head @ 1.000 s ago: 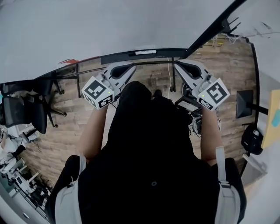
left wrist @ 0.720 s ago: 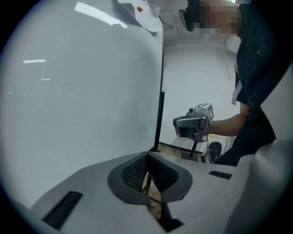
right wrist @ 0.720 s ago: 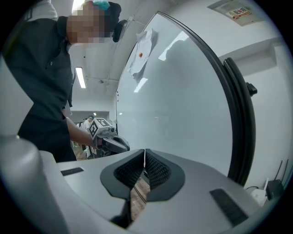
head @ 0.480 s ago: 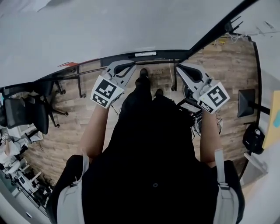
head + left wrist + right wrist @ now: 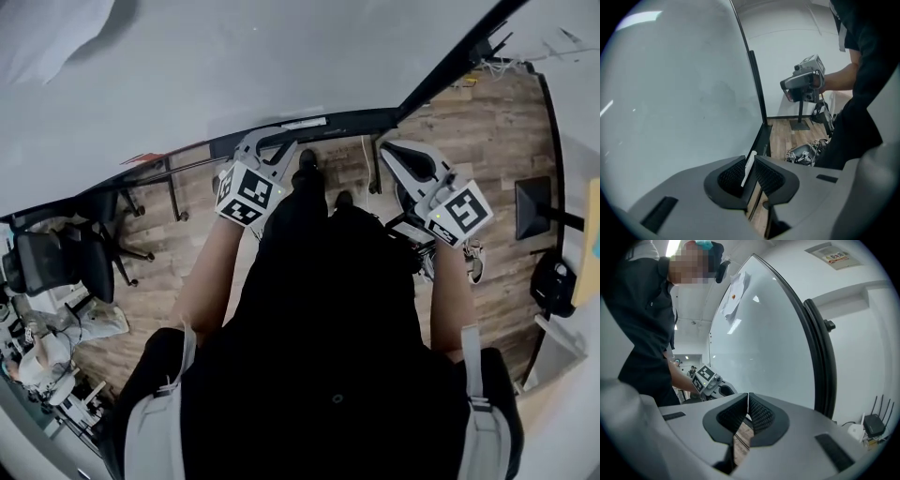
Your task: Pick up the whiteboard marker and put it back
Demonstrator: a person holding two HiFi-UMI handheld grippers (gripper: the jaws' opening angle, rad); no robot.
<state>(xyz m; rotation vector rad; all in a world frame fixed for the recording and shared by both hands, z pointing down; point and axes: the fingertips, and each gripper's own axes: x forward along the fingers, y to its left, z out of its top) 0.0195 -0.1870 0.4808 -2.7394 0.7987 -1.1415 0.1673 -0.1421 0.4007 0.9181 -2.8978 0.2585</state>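
Fingers point(image 5: 729, 176) of my left gripper point(image 5: 751, 159) opening, slim white whiteboard marker point(image 5: 749, 166) upright between them, leaning on the left ribbed pad, close by the large white whiteboard's point(image 5: 684, 93) black bottom frame point(image 5: 761, 140); my right gripper's point(image 5: 747, 401) jaws pressed together

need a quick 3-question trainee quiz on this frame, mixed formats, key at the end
1. True or false: the right gripper has its jaws wide apart.
2. What stands between the pads of the left gripper? A) nothing B) the whiteboard marker C) a cloth
3. Fill in: in the head view, the big pale surface in front of the person is a ____.
Key: 1 false, they are together. 2 B; that gripper's jaws are opening with the marker between them. 3 whiteboard.
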